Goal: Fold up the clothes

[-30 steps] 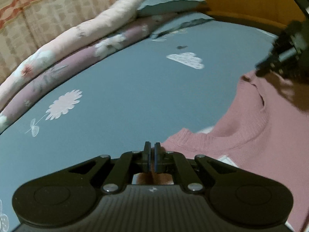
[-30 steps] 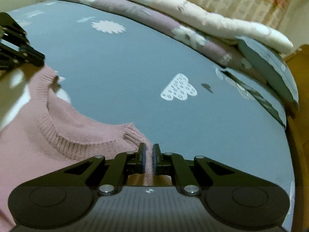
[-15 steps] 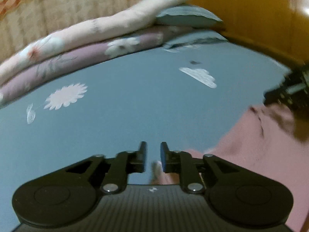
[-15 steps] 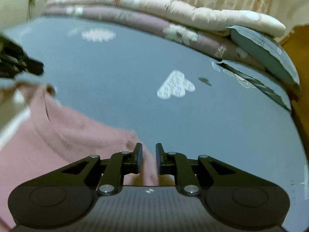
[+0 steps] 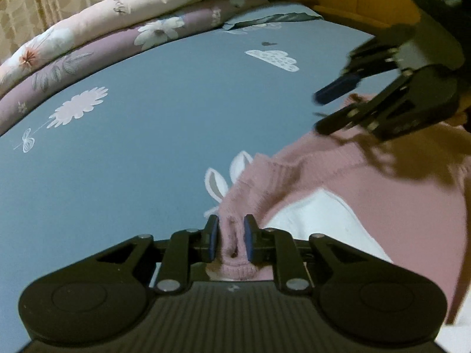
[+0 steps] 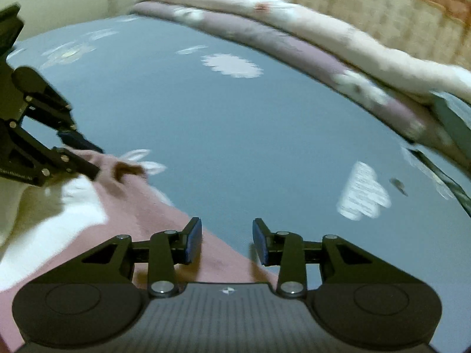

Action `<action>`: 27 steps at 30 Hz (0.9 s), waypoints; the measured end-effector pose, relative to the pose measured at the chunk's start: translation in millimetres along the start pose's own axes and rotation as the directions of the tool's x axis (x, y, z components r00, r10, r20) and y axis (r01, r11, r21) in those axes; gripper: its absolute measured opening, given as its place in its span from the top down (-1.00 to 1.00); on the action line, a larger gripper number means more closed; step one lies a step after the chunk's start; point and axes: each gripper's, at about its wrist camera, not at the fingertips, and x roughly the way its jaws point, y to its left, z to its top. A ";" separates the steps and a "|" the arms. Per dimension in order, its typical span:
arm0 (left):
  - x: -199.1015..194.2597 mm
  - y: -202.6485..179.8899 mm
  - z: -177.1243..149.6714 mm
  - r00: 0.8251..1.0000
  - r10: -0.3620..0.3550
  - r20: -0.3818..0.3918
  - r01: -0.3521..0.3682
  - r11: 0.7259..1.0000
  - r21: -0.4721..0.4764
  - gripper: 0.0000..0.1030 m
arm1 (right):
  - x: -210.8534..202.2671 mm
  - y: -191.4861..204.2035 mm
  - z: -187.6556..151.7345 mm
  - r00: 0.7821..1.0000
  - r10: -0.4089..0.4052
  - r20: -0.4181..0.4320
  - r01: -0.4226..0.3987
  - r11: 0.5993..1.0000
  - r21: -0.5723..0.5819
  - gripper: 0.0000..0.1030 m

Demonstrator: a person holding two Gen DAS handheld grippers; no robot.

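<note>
- The pink sweater (image 5: 368, 194) lies on the blue bed sheet (image 5: 141, 153), spread from the 3 o'clock to the 6 o'clock part of the left wrist view, with a white layer (image 5: 318, 220) showing inside it.
- The left hand-held gripper (image 5: 229, 239) has its pads set narrowly around a bunched ribbed edge of the sweater; the knit sits between them, and I cannot tell whether it is pinched tight.
- The right hand-held gripper (image 6: 226, 241) stands wide and holds nothing, poised over the sweater's edge at 6 o'clock in its own view.
- Folded quilts (image 5: 112, 20) are stacked along the far side of the bed, at 11 o'clock.
- Progress, as a judgement: the sweater looks rumpled, not a neat flat packet, so folding seems unfinished. Whether this is laying out or a mid-fold pause, these views do not settle.
</note>
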 end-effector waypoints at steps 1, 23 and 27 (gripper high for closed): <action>-0.9 -1.1 -1.3 1.000 0.002 0.003 -0.002 1.000 0.006 0.70 | 2.7 4.7 1.2 1.000 0.008 -0.015 -0.008 1.000 -0.017 0.19; -57.0 3.0 11.2 0.991 0.111 0.076 -0.107 0.993 -0.059 0.70 | -48.8 10.3 2.4 0.992 -0.124 -0.009 0.124 0.992 0.019 0.87; -89.6 -17.8 17.1 0.991 0.102 0.081 -0.102 0.995 -0.007 0.69 | -88.1 8.7 2.5 0.991 -0.131 -0.020 0.132 0.989 0.068 0.80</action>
